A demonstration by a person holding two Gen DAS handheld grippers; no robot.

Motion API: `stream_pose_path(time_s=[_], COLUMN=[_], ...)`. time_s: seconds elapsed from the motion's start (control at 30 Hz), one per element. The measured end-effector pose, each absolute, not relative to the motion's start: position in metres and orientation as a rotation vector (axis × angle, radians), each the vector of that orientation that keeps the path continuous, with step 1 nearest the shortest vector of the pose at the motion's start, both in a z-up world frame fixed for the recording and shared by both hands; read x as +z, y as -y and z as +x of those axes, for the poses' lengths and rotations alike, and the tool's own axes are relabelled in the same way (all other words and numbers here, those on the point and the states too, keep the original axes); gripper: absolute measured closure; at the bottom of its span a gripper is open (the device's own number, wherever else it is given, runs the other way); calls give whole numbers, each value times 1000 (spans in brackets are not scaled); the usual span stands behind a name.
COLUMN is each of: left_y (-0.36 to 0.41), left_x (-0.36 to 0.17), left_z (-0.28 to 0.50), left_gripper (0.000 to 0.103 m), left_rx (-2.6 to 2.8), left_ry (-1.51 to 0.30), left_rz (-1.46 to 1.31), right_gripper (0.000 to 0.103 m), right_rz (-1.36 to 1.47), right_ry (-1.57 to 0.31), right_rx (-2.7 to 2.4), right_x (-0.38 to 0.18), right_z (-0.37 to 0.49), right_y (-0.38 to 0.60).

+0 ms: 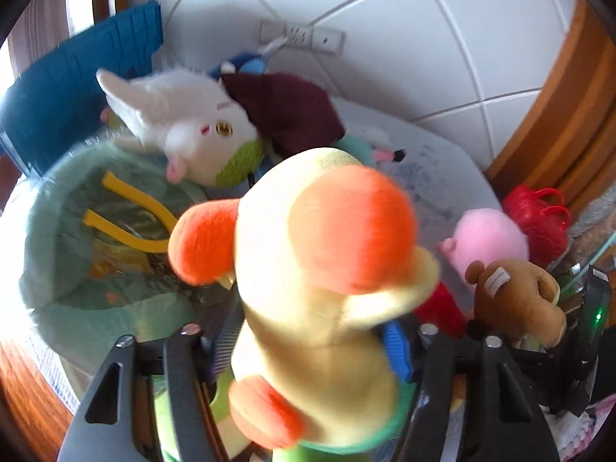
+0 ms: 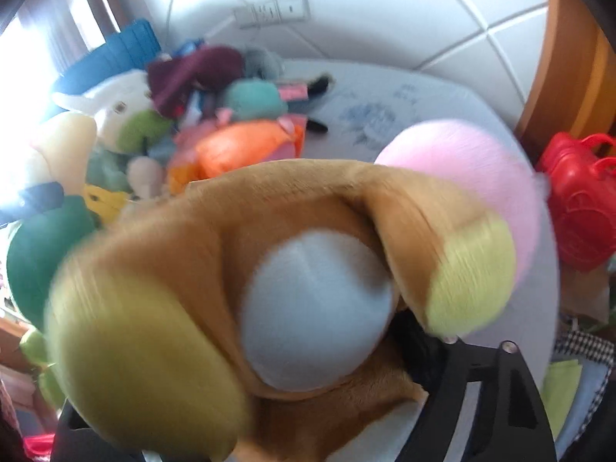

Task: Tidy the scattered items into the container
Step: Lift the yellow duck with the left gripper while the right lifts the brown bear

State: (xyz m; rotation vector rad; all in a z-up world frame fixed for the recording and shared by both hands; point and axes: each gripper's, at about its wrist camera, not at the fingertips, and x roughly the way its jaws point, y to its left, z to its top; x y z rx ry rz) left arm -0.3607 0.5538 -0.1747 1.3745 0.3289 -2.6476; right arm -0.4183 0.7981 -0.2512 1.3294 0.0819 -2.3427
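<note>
My left gripper (image 1: 308, 362) is shut on a cream-yellow plush duck (image 1: 319, 292) with orange feet, held up above the green fuzzy-rimmed container (image 1: 57, 231) at left, which holds a yellow strip. My right gripper (image 2: 308, 392) is shut on a brown plush bear (image 2: 269, 238) with pale belly and yellow-green paws, which fills the right wrist view; the bear also shows in the left wrist view (image 1: 516, 300) at right. A pink plush pig (image 1: 489, 242) lies on the white table (image 1: 435, 161). The pig also shows behind the bear (image 2: 462, 154).
A white plush rabbit (image 1: 184, 123), a maroon cloth (image 1: 288, 107) and other soft toys pile at the back left. A red plastic basket (image 1: 539, 211) stands at the right edge. A blue chair back (image 1: 77, 77) and a tiled wall with a power strip (image 1: 304, 36) lie behind.
</note>
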Motion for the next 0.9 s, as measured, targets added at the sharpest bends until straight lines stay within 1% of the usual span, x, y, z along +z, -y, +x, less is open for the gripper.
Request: stream_pose_path(time_s=[0.2,0.47,0.67,0.9], left_y=[-560,-563,-540,-510], left_x=[-135,-89,-72,-62], left_z=[-325,-274,-229,-177], left_gripper=[44,44,44,44], left_rx=[-2715,-2721,-2708,-2718], left_ry=[-269,-189,-198,-161], left_rz=[1262,1109,1025,958], right_gripper=[26,26,26,26], right_rz=[1097,894,837,782], right_ry=[-62,-137,-201,-237], right_rx=[-2410,-2398,-2389,-2419], right_x=[-184,-128,-110,-92], right_z=[-379,-338,-314,-282], right_y=[-803,-778,-754,-726])
